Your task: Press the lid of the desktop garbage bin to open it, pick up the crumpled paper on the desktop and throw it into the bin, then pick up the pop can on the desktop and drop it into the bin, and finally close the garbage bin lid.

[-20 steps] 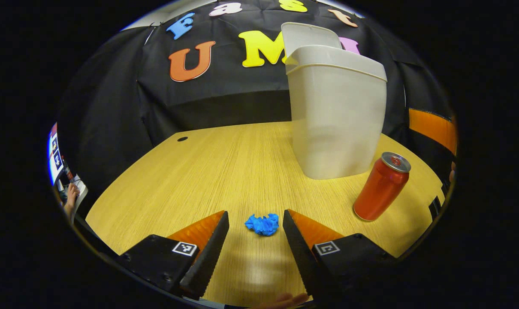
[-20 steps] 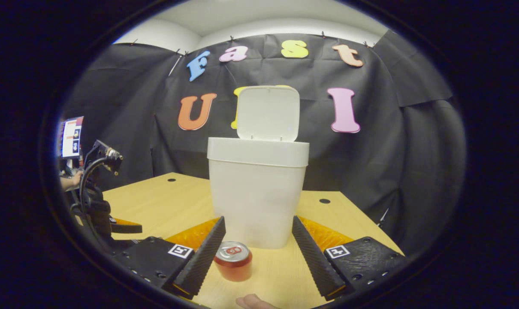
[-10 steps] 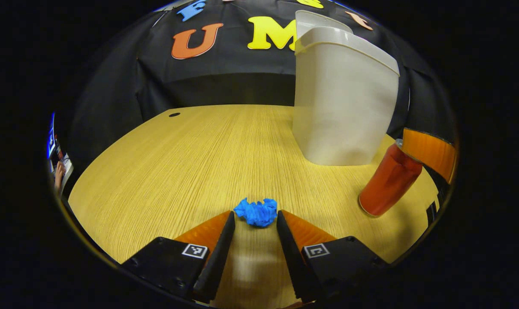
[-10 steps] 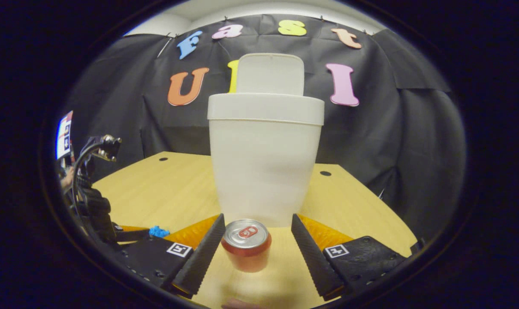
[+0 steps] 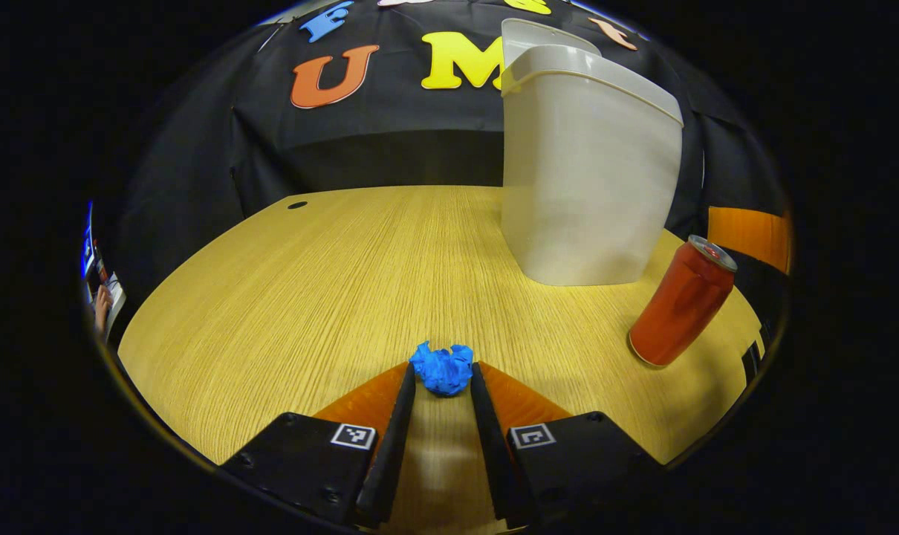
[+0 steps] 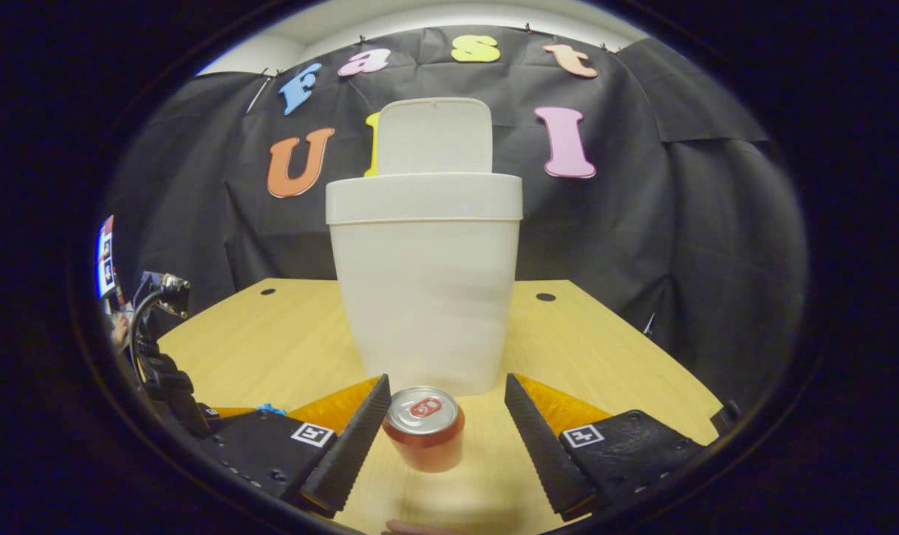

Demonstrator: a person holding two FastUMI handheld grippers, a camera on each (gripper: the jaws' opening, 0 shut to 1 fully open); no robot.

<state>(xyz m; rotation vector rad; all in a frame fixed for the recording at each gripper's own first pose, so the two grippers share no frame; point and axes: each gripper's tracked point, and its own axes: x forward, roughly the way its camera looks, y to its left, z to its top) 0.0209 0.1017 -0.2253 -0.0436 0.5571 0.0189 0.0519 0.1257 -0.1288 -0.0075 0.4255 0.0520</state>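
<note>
Since a second ago my left claw (image 5: 443, 386) narrowed to pinch the paper ball (image 5: 442, 368) on the tabletop (image 5: 330, 282) | paper soft, light, squeeze mid-wad | right claw (image 6: 446, 412) apart around upright can (image 6: 424, 427), grip mid-body | bin (image 6: 423, 282) lid up.

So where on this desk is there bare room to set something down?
The wide patch left of the bin, back toward the cable hole, is bare. It is crowded near the front: the paper sits between the left tongs, the can between the right tongs.
</note>
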